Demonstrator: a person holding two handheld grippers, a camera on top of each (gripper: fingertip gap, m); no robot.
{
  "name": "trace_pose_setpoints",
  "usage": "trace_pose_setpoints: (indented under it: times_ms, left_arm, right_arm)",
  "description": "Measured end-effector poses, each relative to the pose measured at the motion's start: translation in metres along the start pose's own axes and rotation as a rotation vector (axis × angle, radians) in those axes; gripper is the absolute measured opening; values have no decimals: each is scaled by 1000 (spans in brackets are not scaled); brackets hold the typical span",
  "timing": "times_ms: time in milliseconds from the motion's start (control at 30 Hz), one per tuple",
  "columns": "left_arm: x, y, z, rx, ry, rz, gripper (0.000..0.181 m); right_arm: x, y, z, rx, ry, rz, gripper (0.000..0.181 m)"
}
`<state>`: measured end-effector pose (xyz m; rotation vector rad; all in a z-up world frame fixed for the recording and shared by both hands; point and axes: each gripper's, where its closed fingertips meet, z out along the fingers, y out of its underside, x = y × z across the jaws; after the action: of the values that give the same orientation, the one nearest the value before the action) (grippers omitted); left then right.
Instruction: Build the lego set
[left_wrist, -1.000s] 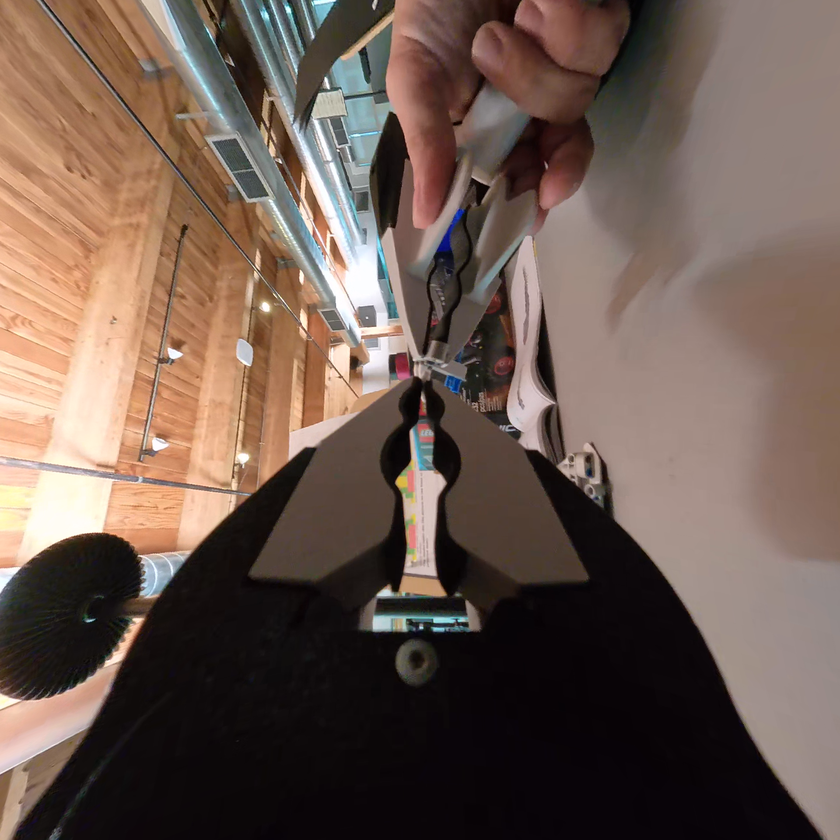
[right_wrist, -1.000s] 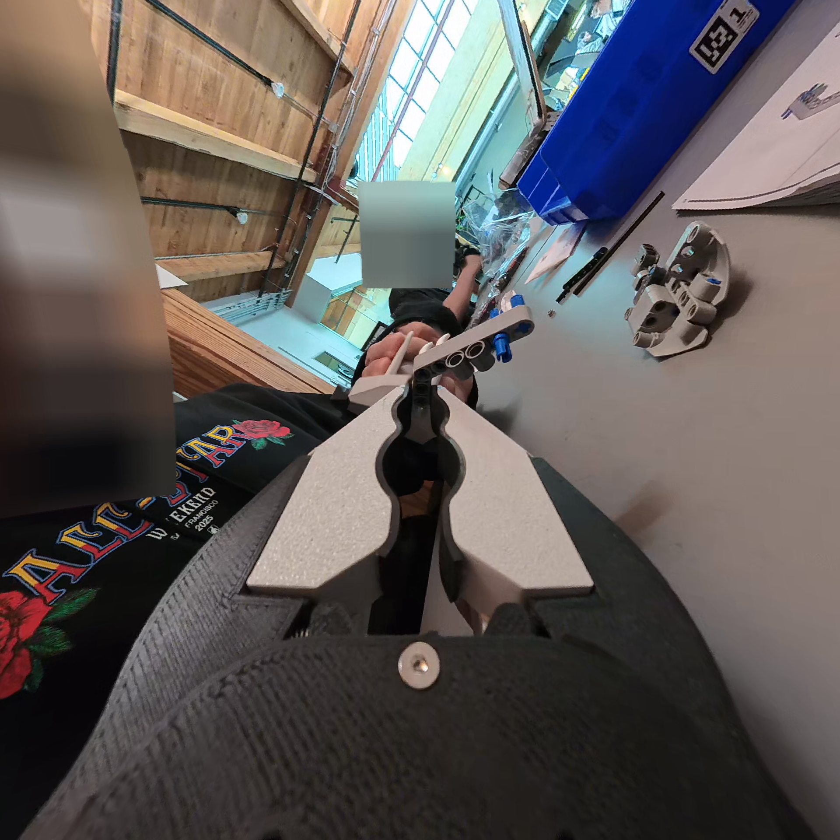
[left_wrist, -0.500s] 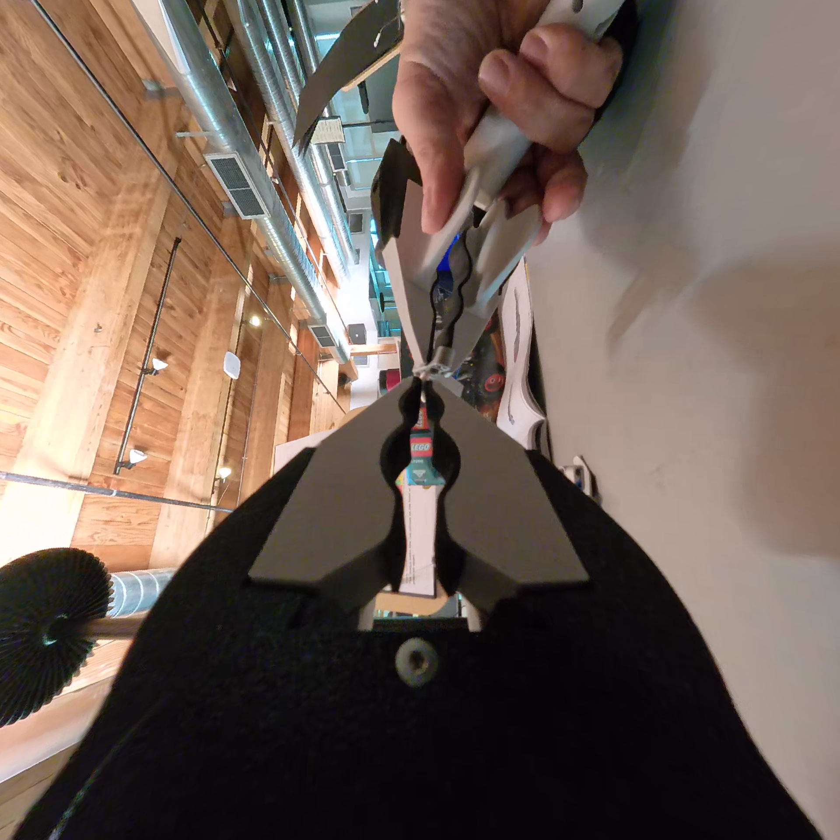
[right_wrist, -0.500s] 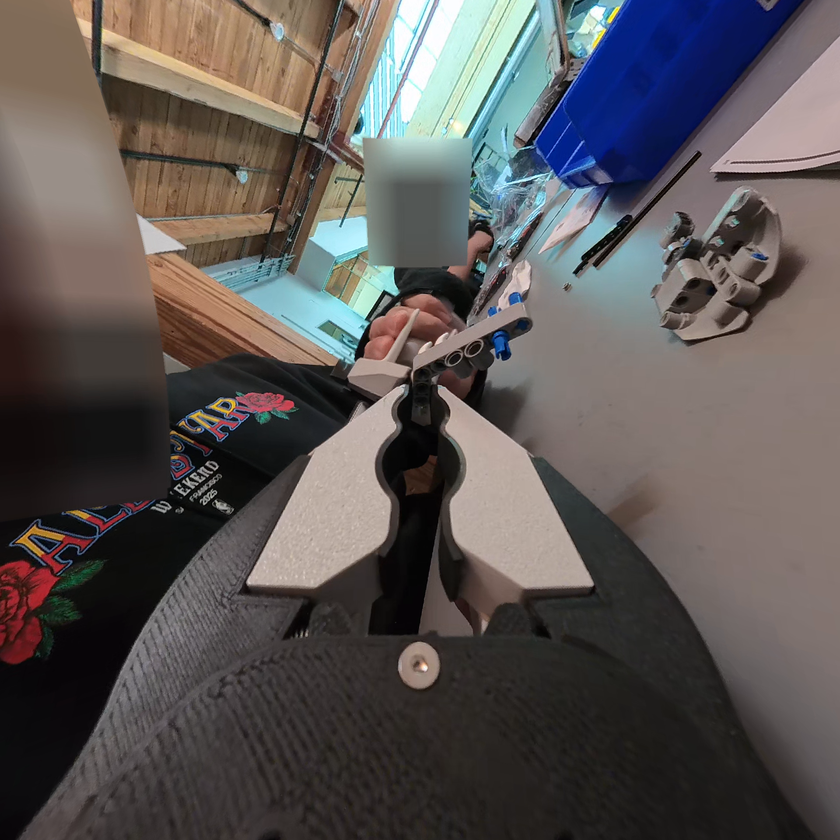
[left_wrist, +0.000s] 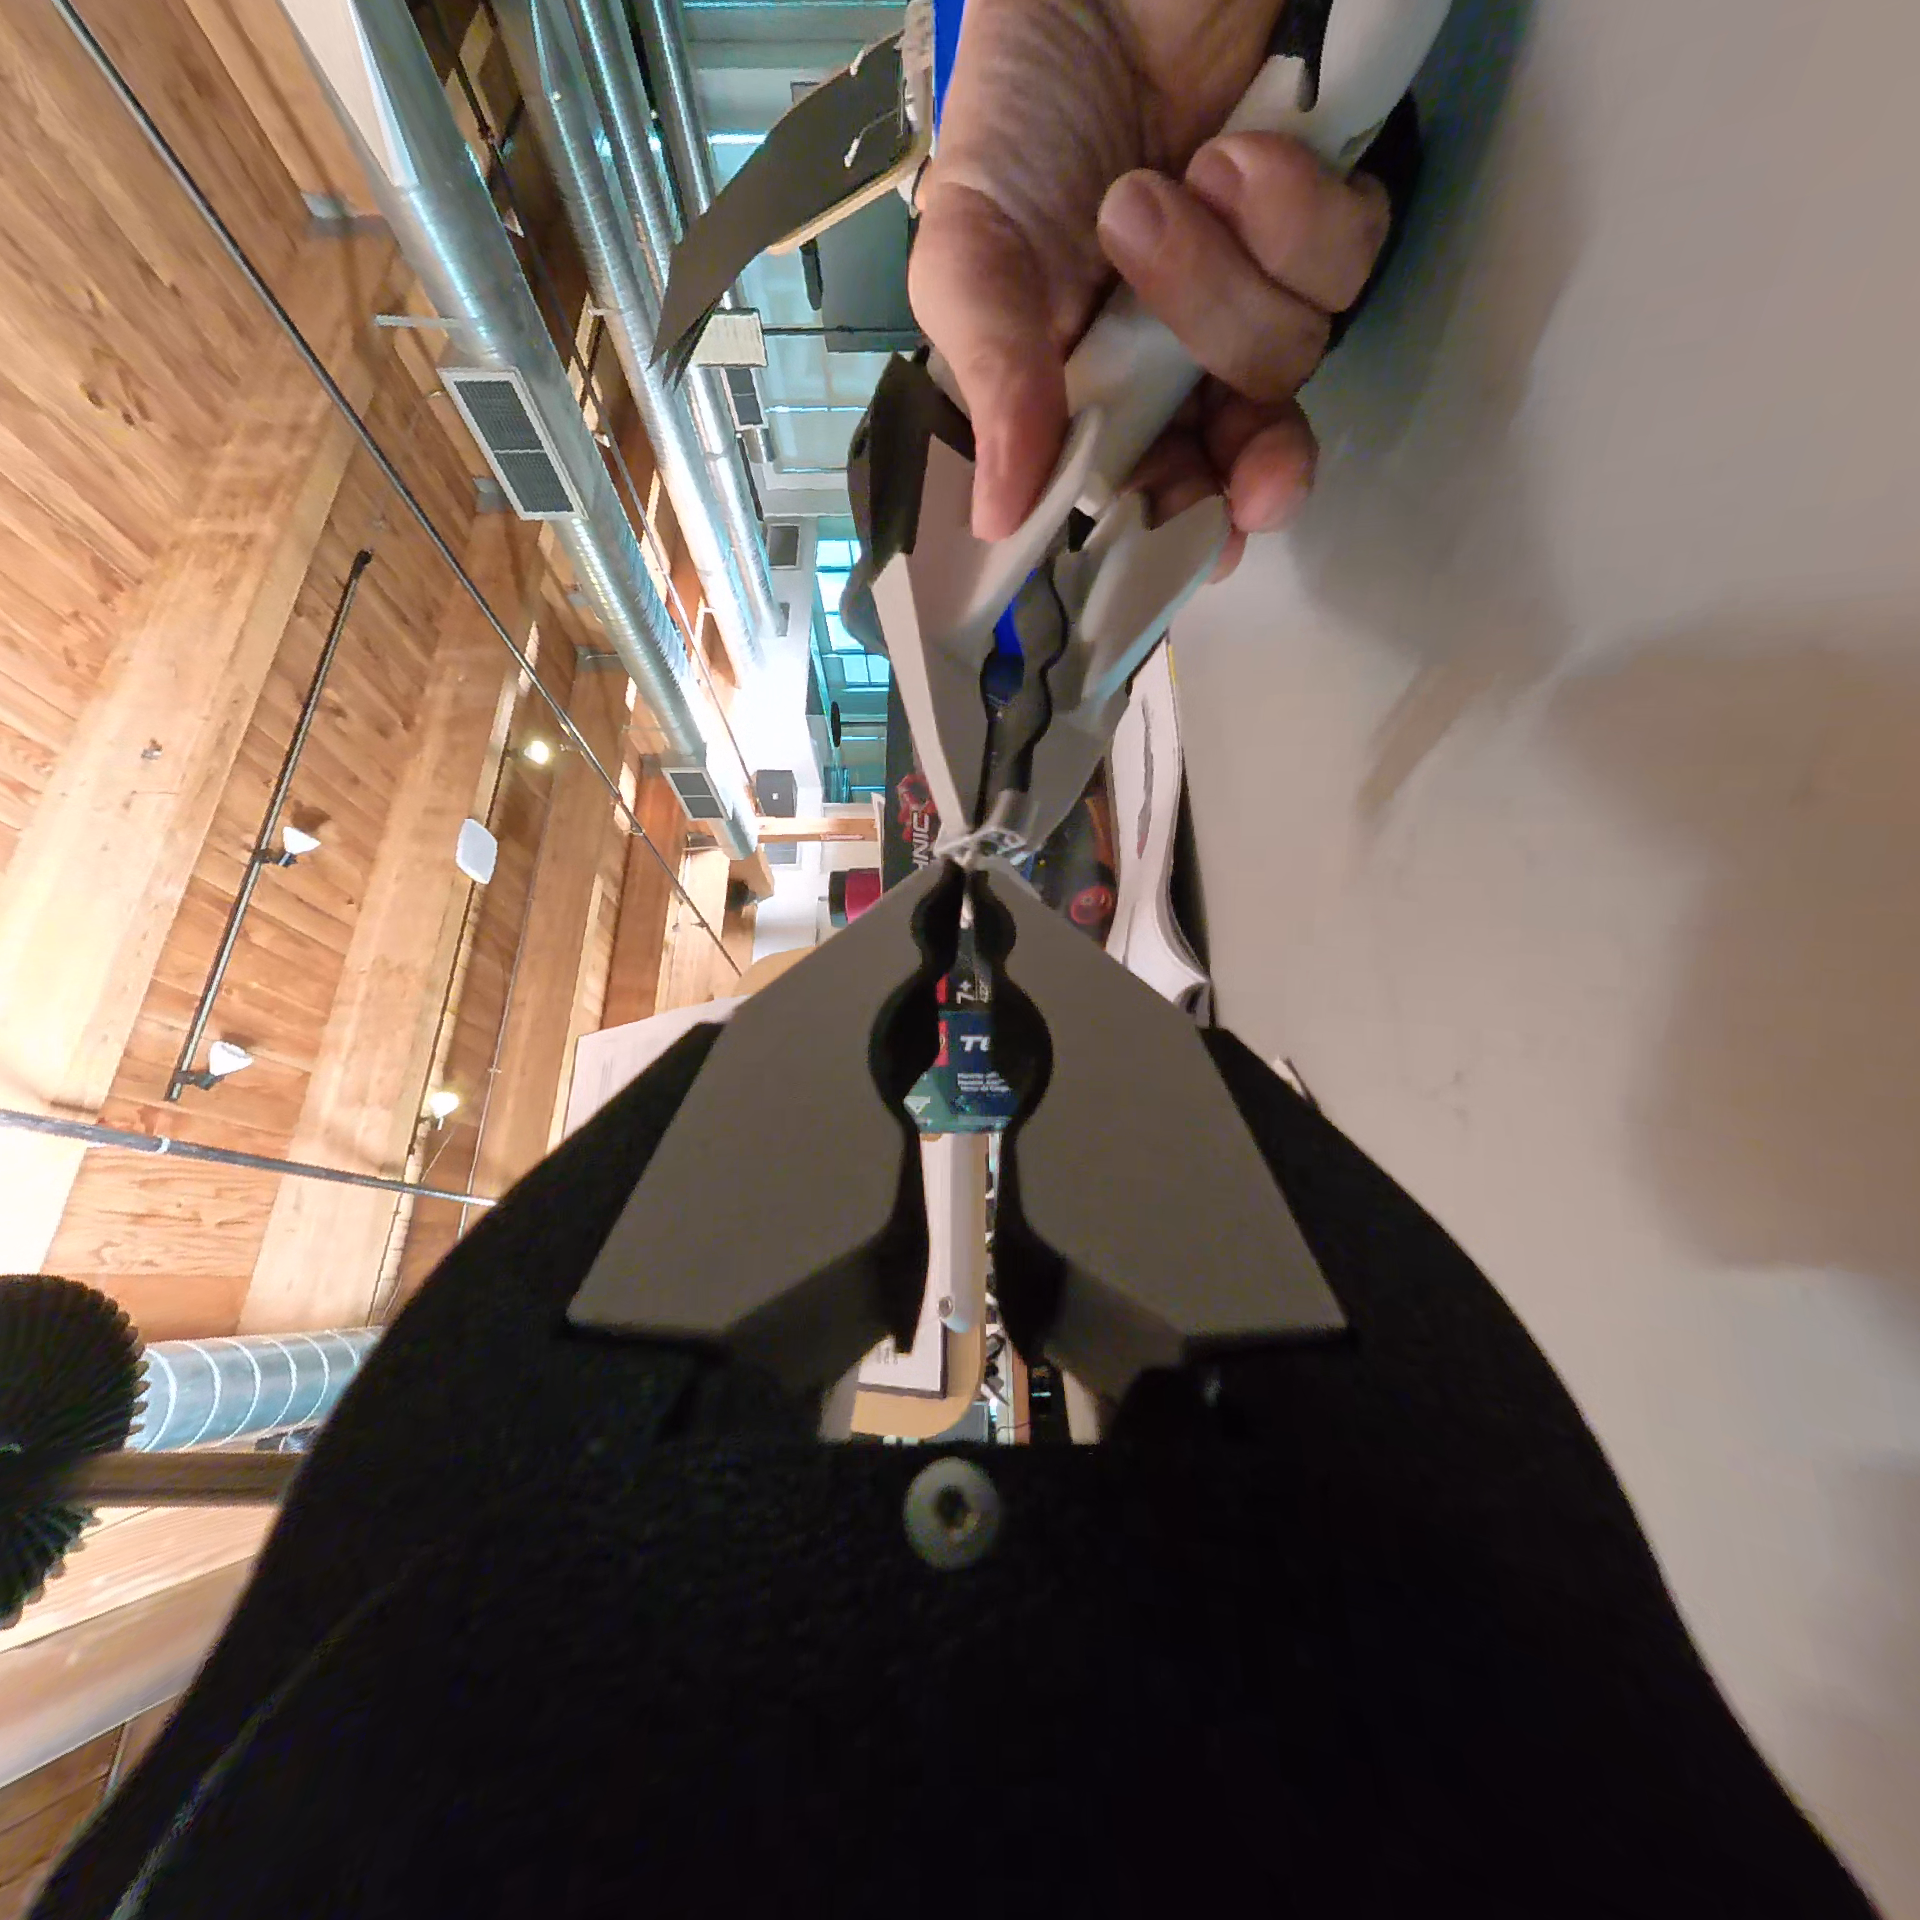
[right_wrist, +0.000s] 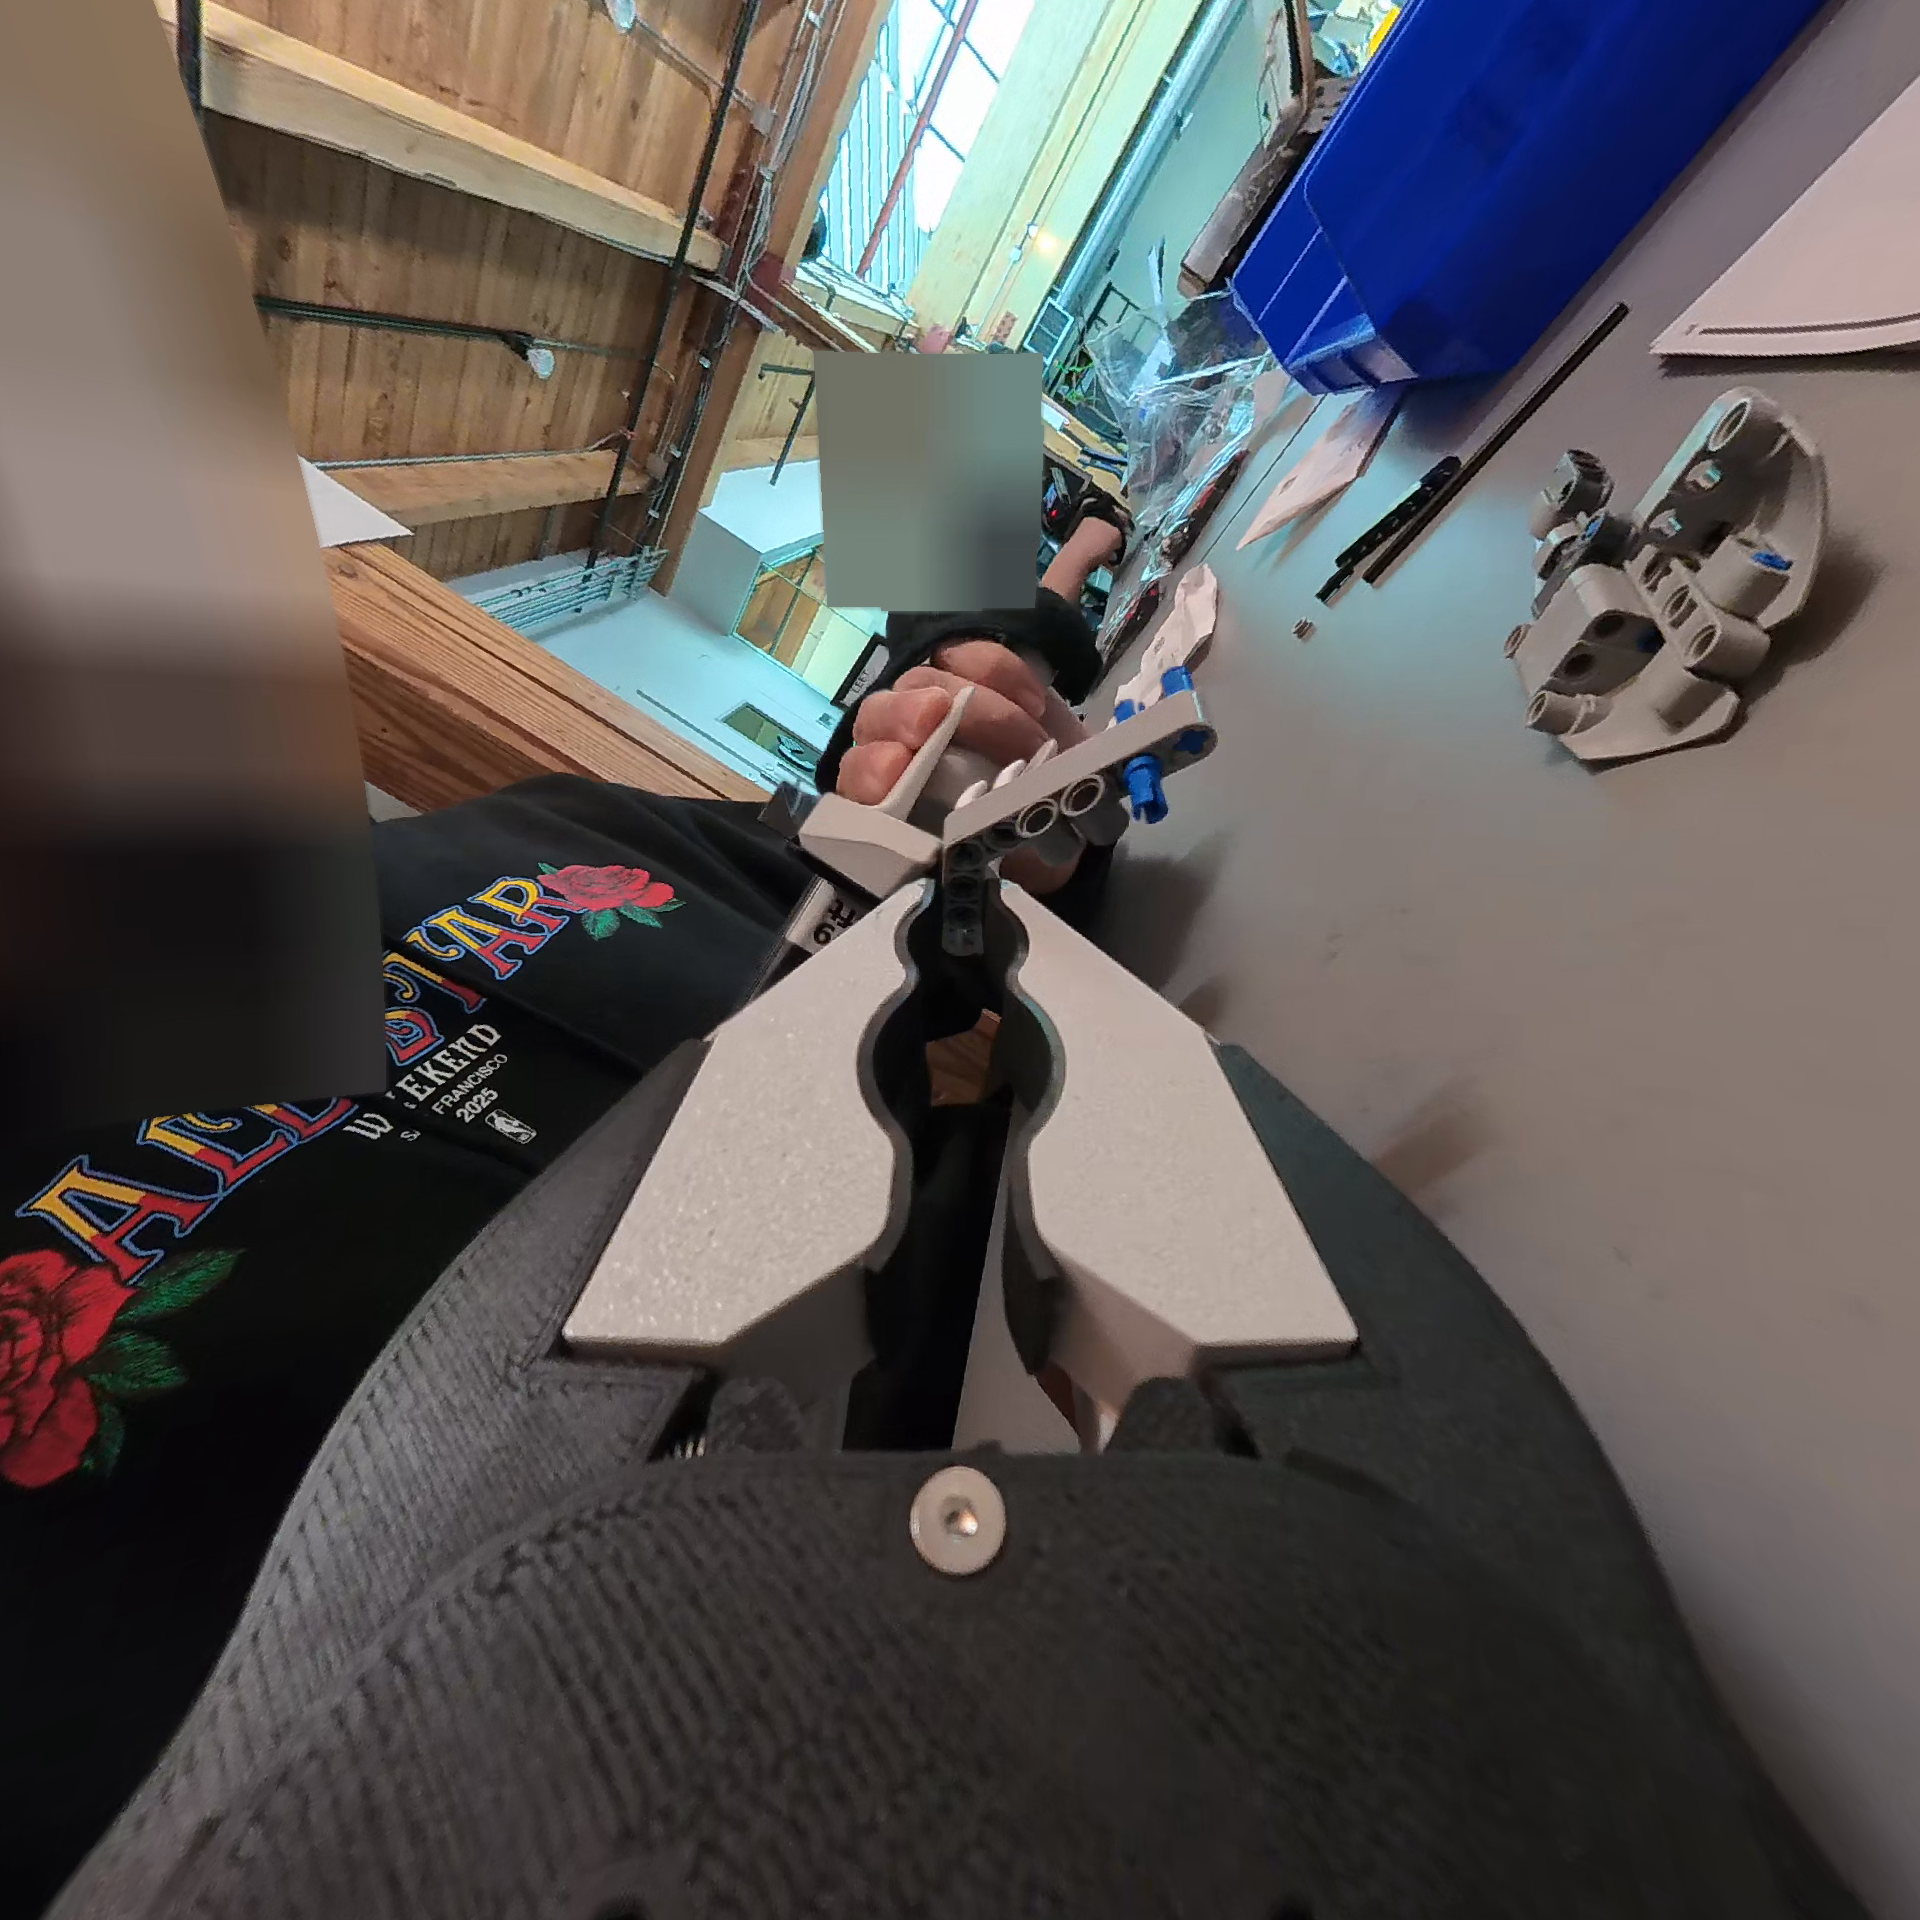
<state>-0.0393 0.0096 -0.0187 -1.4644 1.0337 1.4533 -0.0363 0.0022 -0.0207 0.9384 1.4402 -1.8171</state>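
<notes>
My left gripper is shut on a light grey beam with blue pins, seen edge-on in its own view. My right gripper is shut on a small dark grey beam. The two grippers meet tip to tip above the grey table, and the dark beam's end touches the grey beam's end. The right gripper shows in the left wrist view with a hand around it. The left gripper shows in the right wrist view with a hand behind it.
A grey built sub-assembly lies on the table to the right. Beyond it are black axles, a paper sheet, a blue bin and clear plastic bags. A person in a black sweatshirt is at the left. Left and right tips are no more than a few centimetres apart.
Both grippers stay shut and tip to tip with their pieces. The views have shifted a little, so the pair has tilted slightly over the table.
</notes>
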Motion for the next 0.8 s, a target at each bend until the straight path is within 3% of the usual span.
trace_pose_setpoints:
  times_ms: [500,800]
  left_arm:
    - [2,-2,-5,35,26,-32,0]
    - [10,-4,-10,96,103,-165,0]
  right_arm:
    - [-1,4,2,-29,-14,6,6]
    - [2,13,6,-86,23,-18,6]
